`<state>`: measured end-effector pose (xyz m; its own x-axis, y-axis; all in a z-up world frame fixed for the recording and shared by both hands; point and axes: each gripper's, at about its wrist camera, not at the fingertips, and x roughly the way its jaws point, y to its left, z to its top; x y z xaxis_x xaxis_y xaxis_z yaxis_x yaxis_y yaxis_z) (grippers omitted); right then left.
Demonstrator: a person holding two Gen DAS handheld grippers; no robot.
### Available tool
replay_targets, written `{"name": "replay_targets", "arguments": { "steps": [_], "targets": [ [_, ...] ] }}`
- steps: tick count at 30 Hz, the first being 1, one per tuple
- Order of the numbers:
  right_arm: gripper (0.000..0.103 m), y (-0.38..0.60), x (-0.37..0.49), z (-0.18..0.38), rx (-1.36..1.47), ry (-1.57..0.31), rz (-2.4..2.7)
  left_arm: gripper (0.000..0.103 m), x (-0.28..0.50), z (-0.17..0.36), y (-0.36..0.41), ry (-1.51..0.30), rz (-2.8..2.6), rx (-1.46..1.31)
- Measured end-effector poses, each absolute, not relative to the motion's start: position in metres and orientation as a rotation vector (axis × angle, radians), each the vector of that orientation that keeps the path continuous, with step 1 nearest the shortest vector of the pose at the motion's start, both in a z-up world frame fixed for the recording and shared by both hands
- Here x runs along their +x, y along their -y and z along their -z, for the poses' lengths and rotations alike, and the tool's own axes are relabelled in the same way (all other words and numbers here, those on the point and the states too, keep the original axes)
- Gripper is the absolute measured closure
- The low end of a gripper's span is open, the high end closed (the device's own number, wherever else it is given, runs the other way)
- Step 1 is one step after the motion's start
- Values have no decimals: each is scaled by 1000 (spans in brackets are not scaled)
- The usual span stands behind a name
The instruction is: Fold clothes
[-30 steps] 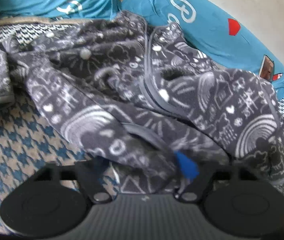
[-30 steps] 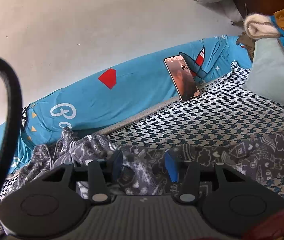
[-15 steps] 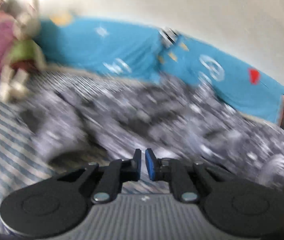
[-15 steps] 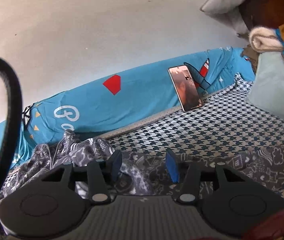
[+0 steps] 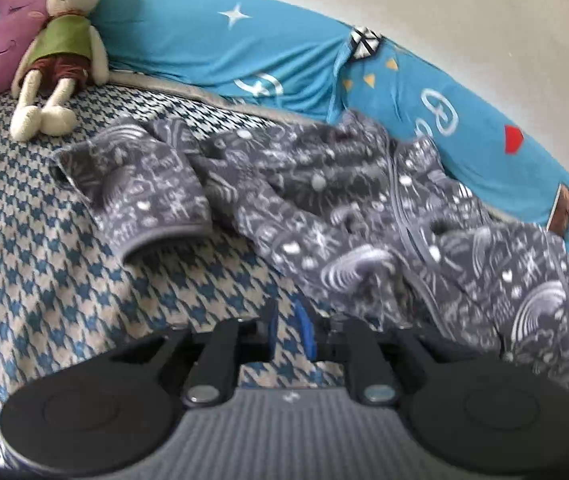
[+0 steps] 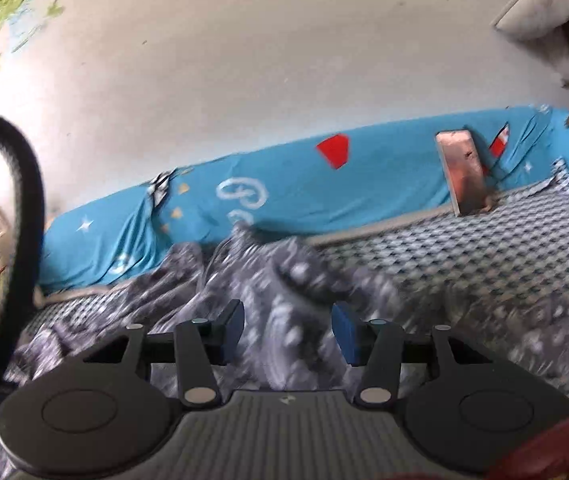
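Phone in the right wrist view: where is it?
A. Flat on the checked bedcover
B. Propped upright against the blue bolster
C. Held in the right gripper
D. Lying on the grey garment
B. The phone stands on its lower edge where the bedcover meets the blue bolster, leaning back on the bolster, well clear of the garment and the right gripper.

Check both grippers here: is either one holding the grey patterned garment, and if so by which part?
Neither holds anything. The left gripper is nearly closed over bare bedspread, beside the garment's edge. The right gripper is open above the crumpled fabric.
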<state>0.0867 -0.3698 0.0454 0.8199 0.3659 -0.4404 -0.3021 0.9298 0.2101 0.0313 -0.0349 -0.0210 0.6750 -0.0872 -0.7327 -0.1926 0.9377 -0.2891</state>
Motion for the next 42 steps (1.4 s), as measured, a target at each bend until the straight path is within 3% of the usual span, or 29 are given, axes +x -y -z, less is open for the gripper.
{"name": "replay_targets", "arguments": {
  "steps": [2, 5, 8, 14, 21, 25, 27, 42],
  "targets": [
    [54, 362, 81, -41, 104, -509, -398, 54, 31, 22, 40, -833, -58, -347],
    [54, 347, 74, -32, 49, -540, -477, 22, 30, 20, 44, -819, -73, -337],
    [44, 333, 70, -20, -1, -590, -544, 11, 31, 18, 46, -799, -82, -327],
    [37, 302, 62, 6, -93, -692, -654, 9, 35, 18, 43, -805, -81, -345],
    [37, 275, 58, 35, -225, -734, -659, 7, 38, 20, 41, -818, -76, -389],
    [62, 266, 57, 45, -281, -718, -629, 7, 38, 20, 41, -817, -75, -383],
    [87, 267, 60, 44, -262, -719, -628, 7, 38, 20, 40, -815, -80, -385],
    [90, 251, 10, -6, -44, -656, -1140, 6, 16, -4, -15, -682, -228, -430]
  ]
}}
